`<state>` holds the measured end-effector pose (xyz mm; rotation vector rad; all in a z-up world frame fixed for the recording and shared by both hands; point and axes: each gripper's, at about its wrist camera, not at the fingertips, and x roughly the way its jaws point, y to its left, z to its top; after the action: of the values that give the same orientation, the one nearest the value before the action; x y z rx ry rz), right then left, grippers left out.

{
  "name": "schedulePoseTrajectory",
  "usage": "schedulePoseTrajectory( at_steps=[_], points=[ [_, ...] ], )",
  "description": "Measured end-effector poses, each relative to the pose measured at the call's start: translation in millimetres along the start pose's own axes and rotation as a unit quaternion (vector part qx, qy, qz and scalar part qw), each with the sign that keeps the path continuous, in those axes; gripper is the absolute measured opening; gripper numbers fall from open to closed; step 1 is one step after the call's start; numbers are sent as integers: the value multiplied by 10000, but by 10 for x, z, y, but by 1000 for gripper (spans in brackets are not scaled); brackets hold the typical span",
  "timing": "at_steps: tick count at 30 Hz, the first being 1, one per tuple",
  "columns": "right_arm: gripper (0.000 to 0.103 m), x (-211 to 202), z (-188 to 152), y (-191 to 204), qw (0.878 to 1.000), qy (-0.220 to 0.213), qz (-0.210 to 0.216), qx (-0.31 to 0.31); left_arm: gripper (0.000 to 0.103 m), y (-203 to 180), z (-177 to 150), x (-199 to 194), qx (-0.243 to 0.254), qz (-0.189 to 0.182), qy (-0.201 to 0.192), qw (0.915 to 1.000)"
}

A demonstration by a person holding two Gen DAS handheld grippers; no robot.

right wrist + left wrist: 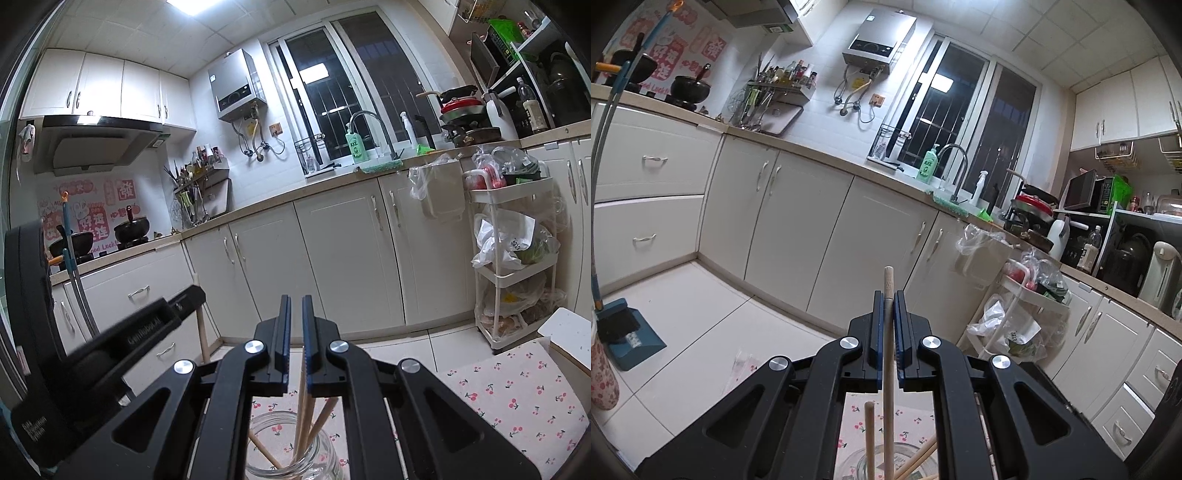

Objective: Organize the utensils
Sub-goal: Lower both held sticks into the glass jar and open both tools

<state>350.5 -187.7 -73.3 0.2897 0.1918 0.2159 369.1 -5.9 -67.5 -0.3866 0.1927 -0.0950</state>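
Chopstick (888, 295) upright, we clamp it mid-length in our left gripper (888, 306), right gripper (296, 310) slightly parted, empty above the jar (295, 450).

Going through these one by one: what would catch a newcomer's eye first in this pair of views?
First, the left hand-held gripper at the bottom centre of its view, shut on an upright wooden chopstick above a glass jar. In the right wrist view, the right hand-held gripper stands slightly open with nothing between its pads, above the same jar of chopsticks on a cherry-print cloth.
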Motion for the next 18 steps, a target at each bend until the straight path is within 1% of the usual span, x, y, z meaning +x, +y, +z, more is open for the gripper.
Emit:
schedulePoseTrajectory(
  at_steps=[2,4,5,6,8,11,15,18],
  points=[
    [31,-73,27,-23,9999,-112,-27,63,5,0,34,-15,-21,-28,-19,10000],
    [31,-182,77,-72,9996,-238,-42,173,5,6,76,-34,-90,-78,-58,9999],
    [32,-229,99,-105,9993,-289,-61,224,5,12,111,-57,-138,-100,-106,9998],
    [36,-296,127,-148,9989,-359,-101,298,5,10,137,-71,-162,-107,-138,9997],
    [39,-408,170,-238,9981,-445,-170,402,5,-1,210,-113,-212,-126,-254,9994],
    [40,-561,192,-367,9971,-478,-287,520,5,-58,277,-135,-148,-60,-444,9989],
    [42,-707,87,-531,9961,-311,-453,694,5,-139,290,-56,-115,22,-524,9986],
    [43,-734,-70,-621,9956,-23,-540,768,5,-210,243,13,-25,79,-553,9984]
  ],
)
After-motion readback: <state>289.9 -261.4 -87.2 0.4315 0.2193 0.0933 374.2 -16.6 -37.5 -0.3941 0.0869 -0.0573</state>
